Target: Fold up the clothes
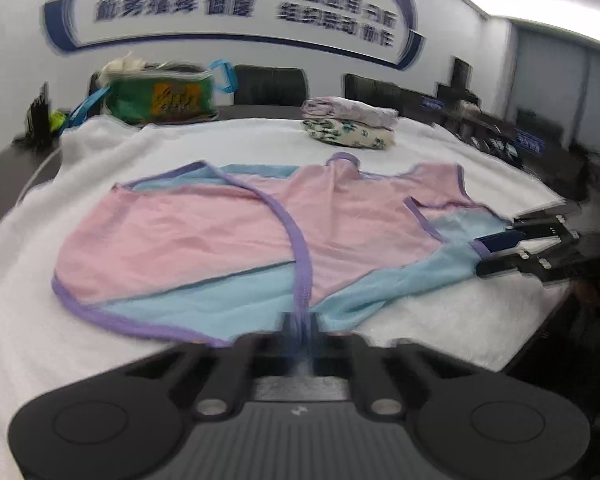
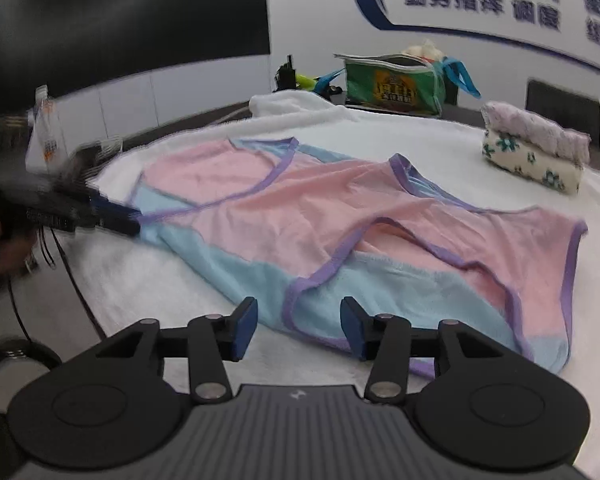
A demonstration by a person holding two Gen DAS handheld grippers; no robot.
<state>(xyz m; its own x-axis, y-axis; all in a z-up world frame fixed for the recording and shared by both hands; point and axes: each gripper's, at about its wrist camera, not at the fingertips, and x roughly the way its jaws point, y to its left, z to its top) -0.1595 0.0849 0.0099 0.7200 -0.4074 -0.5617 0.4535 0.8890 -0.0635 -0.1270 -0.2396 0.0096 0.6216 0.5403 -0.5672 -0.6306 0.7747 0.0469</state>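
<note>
We are at the pick-up for a fold: our left tongs (image 1: 302,326) are pinched shut on the purple-trimmed hem of the pink-and-blue garment (image 1: 228,232), while our right tongs (image 2: 298,326) stand open just short of its blue corner, needing to advance and close.

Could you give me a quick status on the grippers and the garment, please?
Left gripper shut on garment hem. Right gripper open at the garment's edge, gripping nothing. Garment spread on white towel. Folded stack sits clear.
</note>
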